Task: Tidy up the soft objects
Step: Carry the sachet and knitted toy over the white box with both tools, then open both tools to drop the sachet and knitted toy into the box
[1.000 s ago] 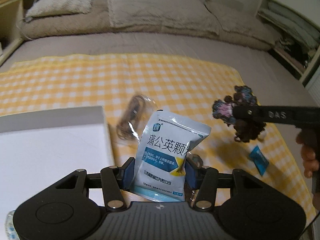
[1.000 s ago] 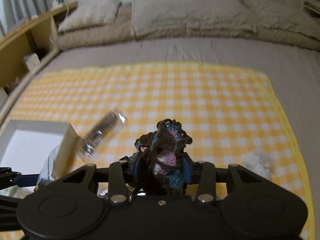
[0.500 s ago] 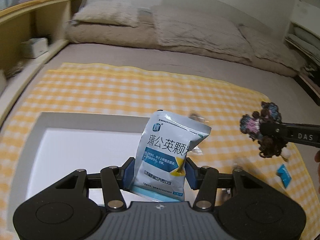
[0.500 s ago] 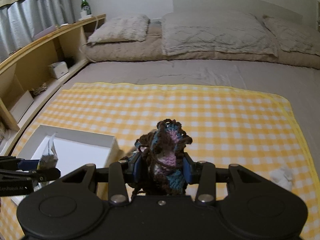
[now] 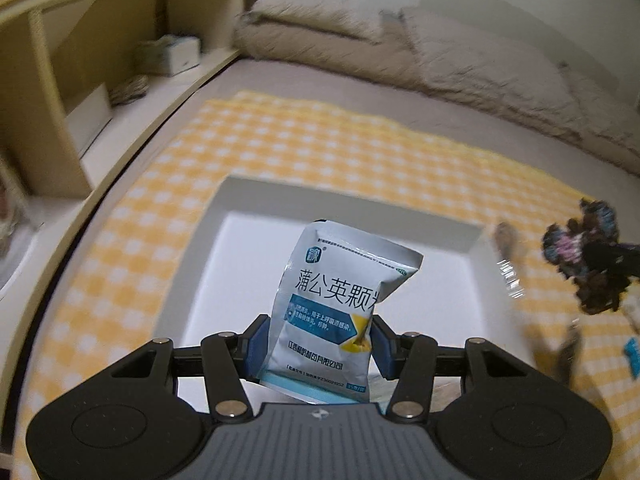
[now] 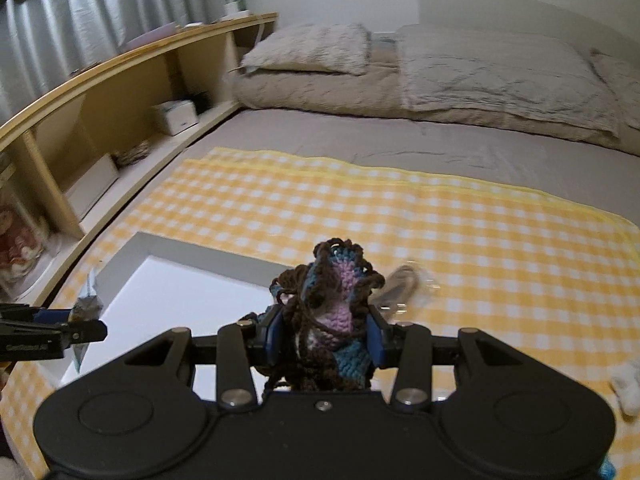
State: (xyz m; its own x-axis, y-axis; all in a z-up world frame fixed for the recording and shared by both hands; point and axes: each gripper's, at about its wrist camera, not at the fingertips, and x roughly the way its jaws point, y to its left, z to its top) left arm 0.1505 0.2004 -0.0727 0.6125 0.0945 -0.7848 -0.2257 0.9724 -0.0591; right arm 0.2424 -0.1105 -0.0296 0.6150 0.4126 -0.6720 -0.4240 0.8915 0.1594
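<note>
Left gripper (image 5: 318, 346) pinching a glossy crinkled foil sachet (image 5: 336, 312) printed 蒲公英颗, right gripper (image 6: 324, 338) clamping a nubby brown-blue-pink crochet piece (image 6: 330, 300), smooth white rectangular box (image 5: 424, 304), yellow gingham cloth (image 6: 460, 240)

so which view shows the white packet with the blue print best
The left wrist view: the white packet stands face-on, clamped in the left gripper, its print legible. In the right wrist view it appears only edge-on at the far left, a thin sliver, print unreadable.
</note>
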